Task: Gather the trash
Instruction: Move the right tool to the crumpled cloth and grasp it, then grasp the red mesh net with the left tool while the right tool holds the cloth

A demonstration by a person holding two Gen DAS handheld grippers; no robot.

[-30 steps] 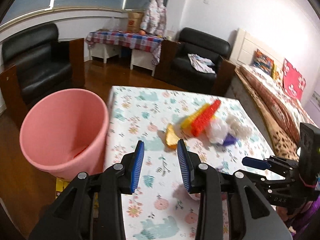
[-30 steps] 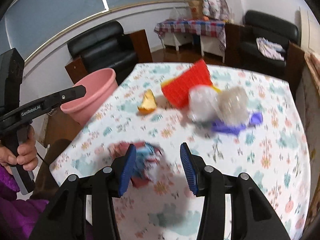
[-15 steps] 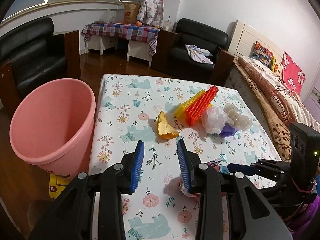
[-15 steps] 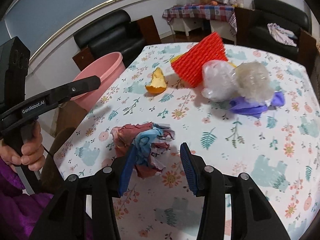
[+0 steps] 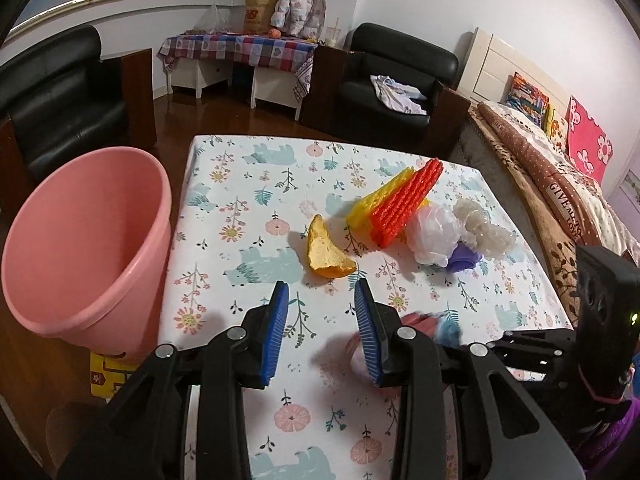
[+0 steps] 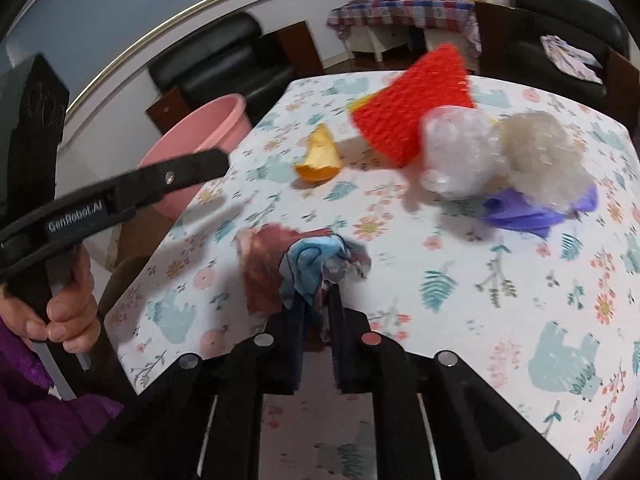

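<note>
My right gripper [image 6: 314, 300] is shut on a crumpled red and blue wrapper [image 6: 296, 264] near the table's front edge; the wrapper shows blurred in the left wrist view [image 5: 436, 322]. My left gripper [image 5: 322, 316] is open and empty above the table, just short of an orange peel [image 5: 326, 252]. Beyond lie red and yellow foam nets [image 5: 404, 208], a white plastic ball [image 5: 434, 234], a clear crumpled wrap [image 5: 482, 224] and a purple scrap [image 5: 464, 258]. A pink bin [image 5: 80, 248] stands at the table's left side.
The table has a floral cloth [image 5: 248, 208]. Black armchairs [image 5: 384, 92] and a checked side table [image 5: 240, 48] stand behind. A bed [image 5: 560, 176] runs along the right. The left gripper's arm [image 6: 120, 196] crosses the right wrist view.
My right gripper has closed on the crumpled wrapper, which it only straddled before. My left gripper has moved forward over the table towards the peel.
</note>
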